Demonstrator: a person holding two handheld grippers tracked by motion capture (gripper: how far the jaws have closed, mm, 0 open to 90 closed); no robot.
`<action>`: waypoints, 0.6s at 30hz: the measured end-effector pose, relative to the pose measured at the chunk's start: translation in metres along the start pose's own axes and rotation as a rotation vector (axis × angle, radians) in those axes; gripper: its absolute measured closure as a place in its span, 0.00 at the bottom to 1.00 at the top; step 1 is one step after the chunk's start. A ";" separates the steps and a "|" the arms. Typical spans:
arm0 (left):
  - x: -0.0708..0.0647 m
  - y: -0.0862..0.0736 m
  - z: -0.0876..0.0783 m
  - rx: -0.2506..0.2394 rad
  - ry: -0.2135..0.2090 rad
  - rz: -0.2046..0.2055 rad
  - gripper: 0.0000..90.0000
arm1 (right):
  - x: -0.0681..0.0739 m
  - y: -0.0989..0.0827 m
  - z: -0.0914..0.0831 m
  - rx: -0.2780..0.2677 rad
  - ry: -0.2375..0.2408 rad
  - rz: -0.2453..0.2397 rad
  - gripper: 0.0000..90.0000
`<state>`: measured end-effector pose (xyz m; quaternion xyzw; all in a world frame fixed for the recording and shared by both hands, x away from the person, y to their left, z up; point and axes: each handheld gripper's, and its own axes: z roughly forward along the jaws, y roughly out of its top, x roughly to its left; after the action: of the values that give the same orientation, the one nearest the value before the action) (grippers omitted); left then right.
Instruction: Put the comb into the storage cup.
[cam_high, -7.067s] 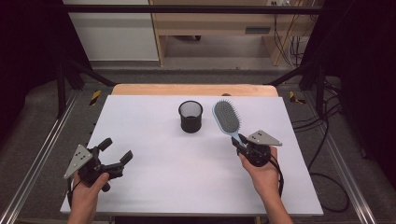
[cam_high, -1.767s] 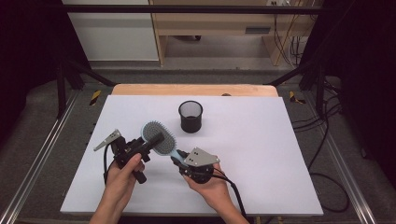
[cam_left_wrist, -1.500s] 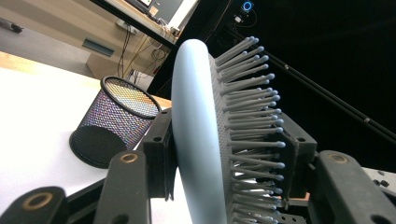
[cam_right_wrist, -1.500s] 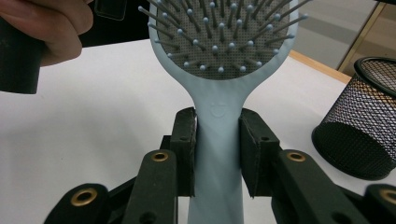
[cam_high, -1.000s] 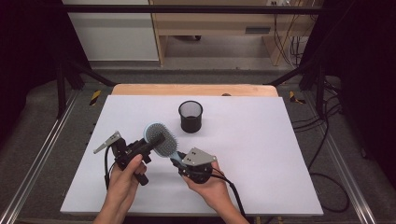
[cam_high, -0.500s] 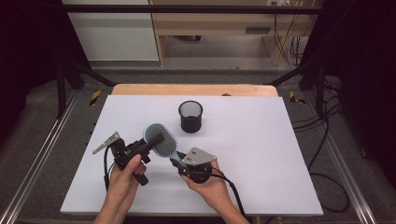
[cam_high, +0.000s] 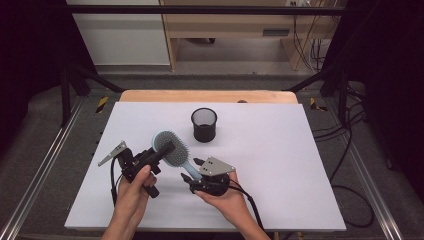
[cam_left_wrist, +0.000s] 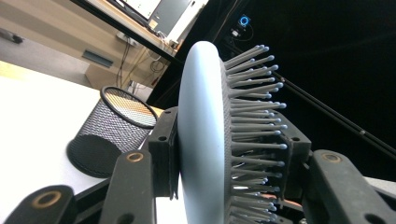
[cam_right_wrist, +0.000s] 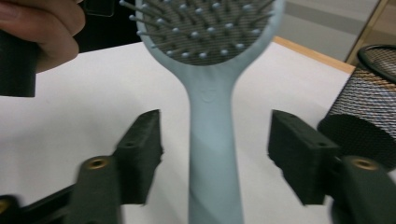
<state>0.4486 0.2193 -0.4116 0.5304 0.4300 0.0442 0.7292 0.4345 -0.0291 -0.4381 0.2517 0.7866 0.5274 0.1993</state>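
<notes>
- While the hairbrush (cam_high: 169, 148) hung clear of the desk (cam_high: 280, 165) over its near-left part, a little nearer the front edge than the mesh cup (cam_high: 204, 124), the left gripper (cam_high: 159, 154) had it by the head, jaws shut on it: one pad on the smooth back, the other in among the bristles (cam_left_wrist: 254, 116).
- The right gripper (cam_high: 192, 172) had its jaws standing apart on either side of the handle (cam_right_wrist: 212, 154), with daylight on both sides and neither pad pressing.
- The brush looked light and stiff, a moulded plastic body that should not flex; the bristles would give, so a grip across the head was likely spongy and might creep.
- The smooth handle seemed the surer hold, though possibly slick; the blurred right gripper view left its surface uncertain.
- Against the frame from a second before, brush and both hands sat in much the same place; the right gripper's jaws had just been opening, letting go of the handle between them, so the left gripper alone carried the brush.
</notes>
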 end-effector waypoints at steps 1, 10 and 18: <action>0.001 0.001 -0.001 -0.004 0.003 0.001 0.58 | -0.001 0.000 -0.001 -0.001 -0.011 -0.003 0.33; 0.006 0.008 -0.009 -0.043 0.019 0.015 0.58 | -0.022 0.000 -0.015 0.001 -0.040 0.026 0.15; 0.009 0.022 -0.023 -0.110 0.035 0.012 0.58 | -0.043 -0.004 -0.025 -0.002 -0.070 0.100 0.10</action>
<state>0.4476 0.2502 -0.4005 0.4913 0.4365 0.0816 0.7493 0.4537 -0.0745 -0.4306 0.3087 0.7650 0.5285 0.2002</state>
